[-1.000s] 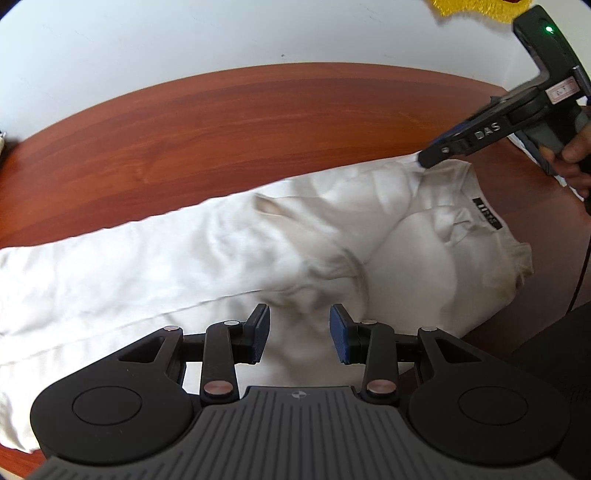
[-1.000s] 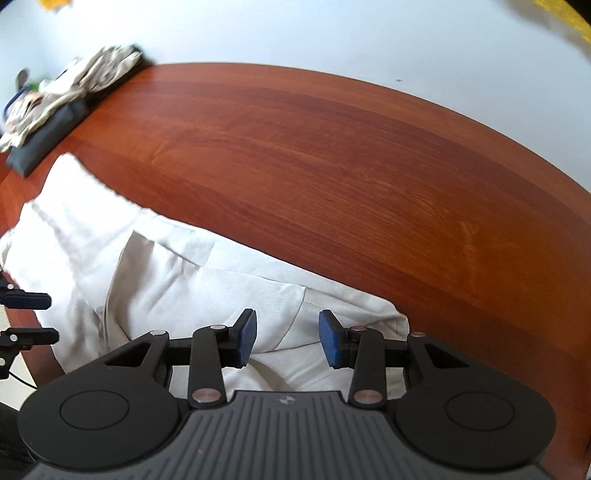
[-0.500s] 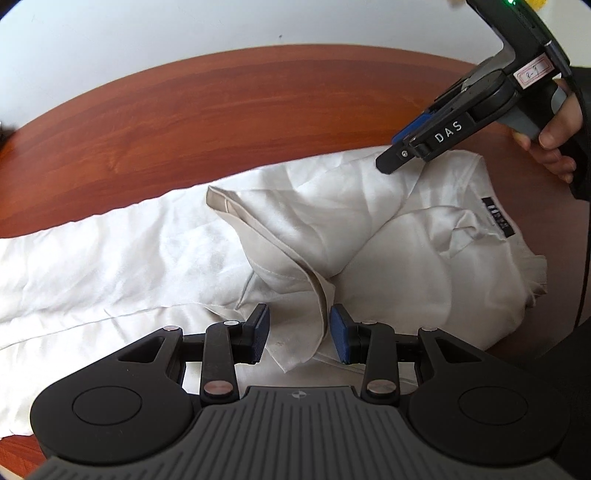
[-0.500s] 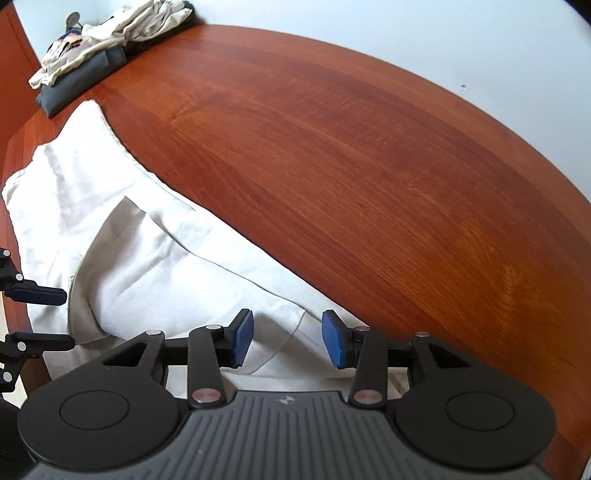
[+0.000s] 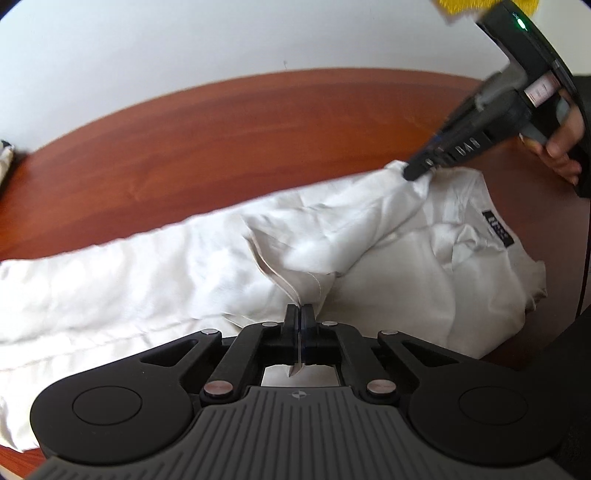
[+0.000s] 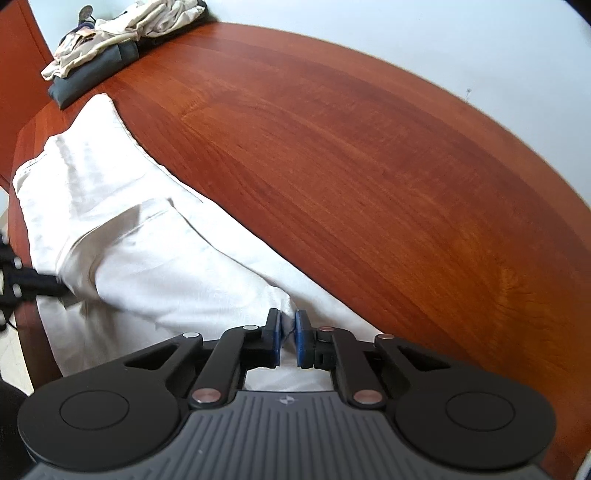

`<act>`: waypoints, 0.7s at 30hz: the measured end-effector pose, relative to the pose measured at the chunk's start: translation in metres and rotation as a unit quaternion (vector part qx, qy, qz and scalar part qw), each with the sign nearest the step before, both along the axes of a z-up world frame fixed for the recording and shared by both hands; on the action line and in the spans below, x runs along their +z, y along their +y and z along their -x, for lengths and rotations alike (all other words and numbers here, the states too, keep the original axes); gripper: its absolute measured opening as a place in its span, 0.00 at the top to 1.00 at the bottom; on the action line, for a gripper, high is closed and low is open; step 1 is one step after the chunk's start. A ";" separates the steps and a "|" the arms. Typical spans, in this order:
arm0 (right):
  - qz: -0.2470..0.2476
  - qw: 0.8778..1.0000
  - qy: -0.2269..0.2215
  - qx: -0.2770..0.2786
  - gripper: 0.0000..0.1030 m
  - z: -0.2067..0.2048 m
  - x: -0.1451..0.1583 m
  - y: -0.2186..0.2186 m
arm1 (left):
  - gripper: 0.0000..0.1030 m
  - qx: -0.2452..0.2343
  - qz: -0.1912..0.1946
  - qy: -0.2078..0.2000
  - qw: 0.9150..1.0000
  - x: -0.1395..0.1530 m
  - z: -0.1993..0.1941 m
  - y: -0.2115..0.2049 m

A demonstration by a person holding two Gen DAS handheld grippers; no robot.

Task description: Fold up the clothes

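Note:
White trousers (image 5: 147, 273) lie stretched across the brown wooden table (image 5: 258, 122), waistband with a black label (image 5: 498, 230) at the right. My left gripper (image 5: 300, 314) is shut on a fold of the trousers' near edge. My right gripper (image 6: 287, 328) is shut on a fold of the same trousers (image 6: 147, 240) at the far waist edge; it also shows in the left wrist view (image 5: 417, 171), pinching raised cloth. The left gripper's fingers (image 6: 22, 284) appear blurred at the left edge of the right wrist view.
A pile of folded clothes (image 6: 110, 40), beige on dark grey, sits at the table's far left corner. A white wall stands behind the table. A yellow object (image 5: 465, 5) shows at the top right. The person's hand (image 5: 561, 147) holds the right gripper.
Both grippers have closed on the trousers: they were open half a second ago. The cloth between them is lifted into a ridge.

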State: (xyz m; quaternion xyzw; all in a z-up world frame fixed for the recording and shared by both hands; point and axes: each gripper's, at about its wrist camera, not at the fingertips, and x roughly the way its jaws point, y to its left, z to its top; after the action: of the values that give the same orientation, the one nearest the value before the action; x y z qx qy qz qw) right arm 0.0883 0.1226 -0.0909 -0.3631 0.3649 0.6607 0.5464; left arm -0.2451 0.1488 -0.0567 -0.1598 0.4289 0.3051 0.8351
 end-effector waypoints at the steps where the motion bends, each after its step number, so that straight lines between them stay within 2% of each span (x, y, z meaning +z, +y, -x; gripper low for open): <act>1: 0.000 1.000 -0.001 -0.001 0.91 -0.001 0.003 -0.005 | 0.99 0.000 -0.001 0.002 1.000 0.001 0.003 0.001; 5: 0.003 1.000 0.008 -0.019 0.91 -0.007 0.004 -0.012 | 0.99 -0.007 0.017 0.028 0.999 -0.014 0.009 0.008; 9: 0.011 0.999 0.023 -0.034 0.88 -0.010 -0.002 -0.012 | 0.96 -0.015 0.038 0.033 0.999 -0.023 0.013 0.005; 10: 0.012 0.999 0.019 -0.033 0.87 -0.008 -0.003 -0.011 | 0.93 -0.017 0.043 0.034 0.998 -0.026 0.013 0.004; 12: 0.011 0.999 0.010 -0.033 0.77 -0.006 -0.003 -0.010 | 0.82 -0.018 0.050 0.032 0.998 -0.026 0.016 0.001; 14: 0.004 0.999 0.000 -0.034 0.70 -0.004 0.000 -0.011 | 0.66 -0.014 0.051 0.025 0.998 -0.023 0.020 -0.001; 21: -0.011 0.999 -0.007 -0.042 0.63 0.003 0.013 -0.021 | 0.63 0.029 0.050 0.019 0.998 -0.015 0.047 -0.004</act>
State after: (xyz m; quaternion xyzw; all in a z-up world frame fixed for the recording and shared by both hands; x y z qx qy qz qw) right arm 0.0849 0.1020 -0.0781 -0.3459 0.3684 0.6385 0.5804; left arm -0.2925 0.1445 -0.0722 -0.2073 0.4550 0.3102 0.8086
